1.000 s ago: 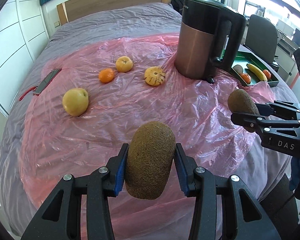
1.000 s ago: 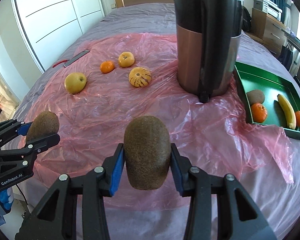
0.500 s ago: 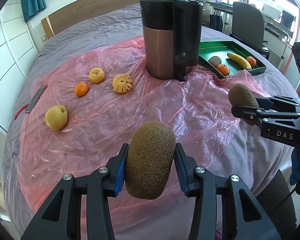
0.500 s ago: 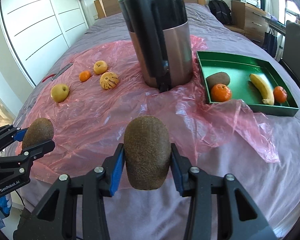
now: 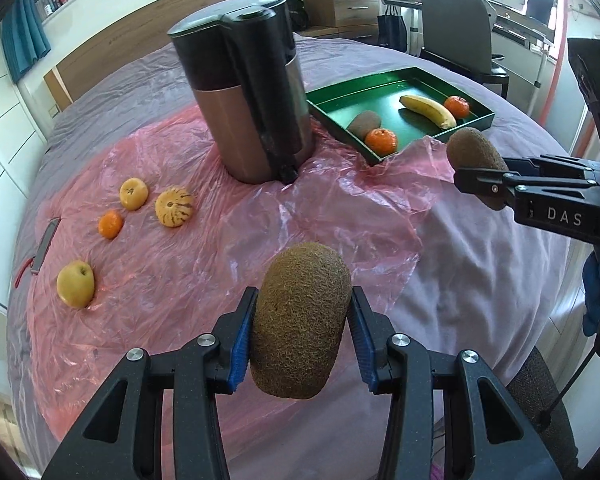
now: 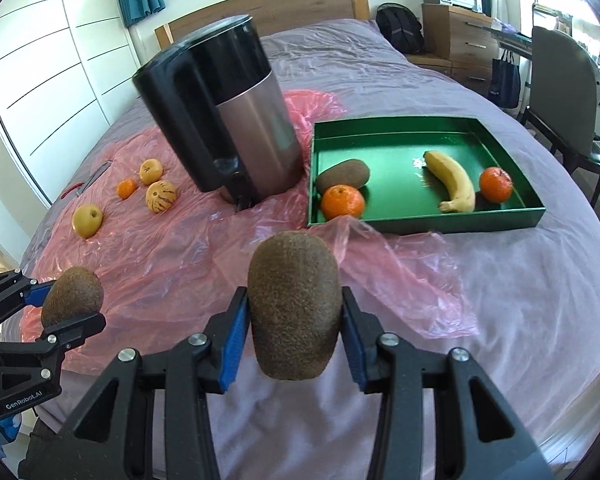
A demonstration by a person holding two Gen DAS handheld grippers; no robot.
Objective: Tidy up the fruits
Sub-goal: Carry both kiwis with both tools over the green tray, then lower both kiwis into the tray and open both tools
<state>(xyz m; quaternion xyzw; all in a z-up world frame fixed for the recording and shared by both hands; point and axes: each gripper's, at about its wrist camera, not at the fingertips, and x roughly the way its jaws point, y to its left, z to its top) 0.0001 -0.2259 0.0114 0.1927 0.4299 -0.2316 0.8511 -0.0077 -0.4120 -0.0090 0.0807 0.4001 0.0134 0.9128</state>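
Note:
My left gripper (image 5: 302,320) is shut on a brown kiwi (image 5: 300,304), held above the front of the bed. My right gripper (image 6: 294,320) is shut on a second kiwi (image 6: 294,296). Each gripper appears in the other's view: the right one (image 5: 480,170) with its kiwi (image 5: 470,150) near the tray's corner, the left one (image 6: 70,310) with its kiwi (image 6: 72,292) at the lower left. The green tray (image 6: 420,225) (image 5: 474,121) holds a kiwi (image 6: 343,175), two tangerines and a banana (image 6: 452,184).
A tall black and copper kettle (image 5: 248,104) (image 6: 224,120) stands on the pink plastic sheet (image 5: 204,264) left of the tray. A yellow apple (image 5: 76,283), a tangerine (image 5: 111,224), a yellow fruit (image 5: 133,193) and a striped fruit (image 5: 174,211) lie on the sheet. A chair (image 6: 560,92) stands at right.
Both grippers have carried their kiwis to the right, toward the tray side of the bed. Kettle and tray now sit nearer the middle of both views. Both grips are unchanged.

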